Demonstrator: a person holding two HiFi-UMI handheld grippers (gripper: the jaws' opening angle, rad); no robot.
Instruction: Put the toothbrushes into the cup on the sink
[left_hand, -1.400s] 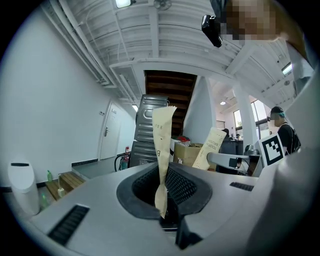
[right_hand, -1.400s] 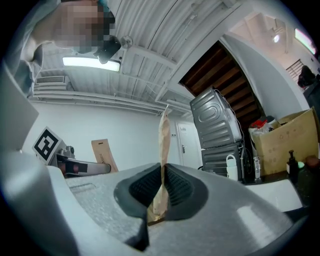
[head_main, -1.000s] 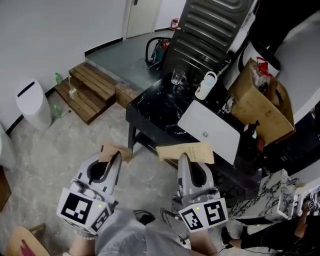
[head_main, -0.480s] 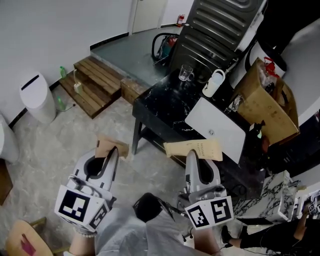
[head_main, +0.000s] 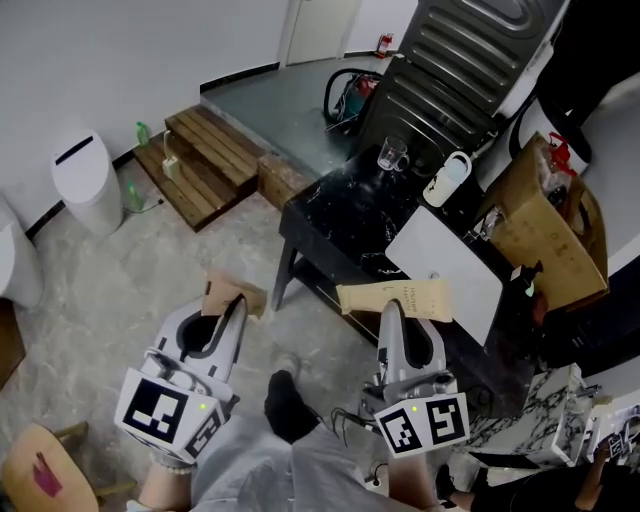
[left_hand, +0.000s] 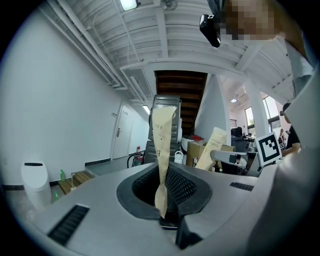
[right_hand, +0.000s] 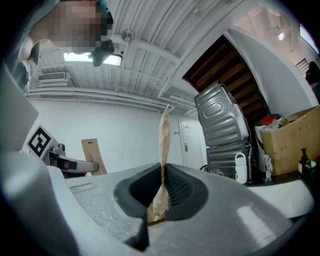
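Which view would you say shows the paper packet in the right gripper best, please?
The head view: the packet lies broadside there, its printed face showing. The right gripper view shows it edge-on, pinched in the jaws; the left gripper view catches it small, at the right.

White bin (head_main: 85, 185) near wooden steps (head_main: 205, 160); white jug (head_main: 445, 182), perhaps plastic, on black table (head_main: 335, 215).
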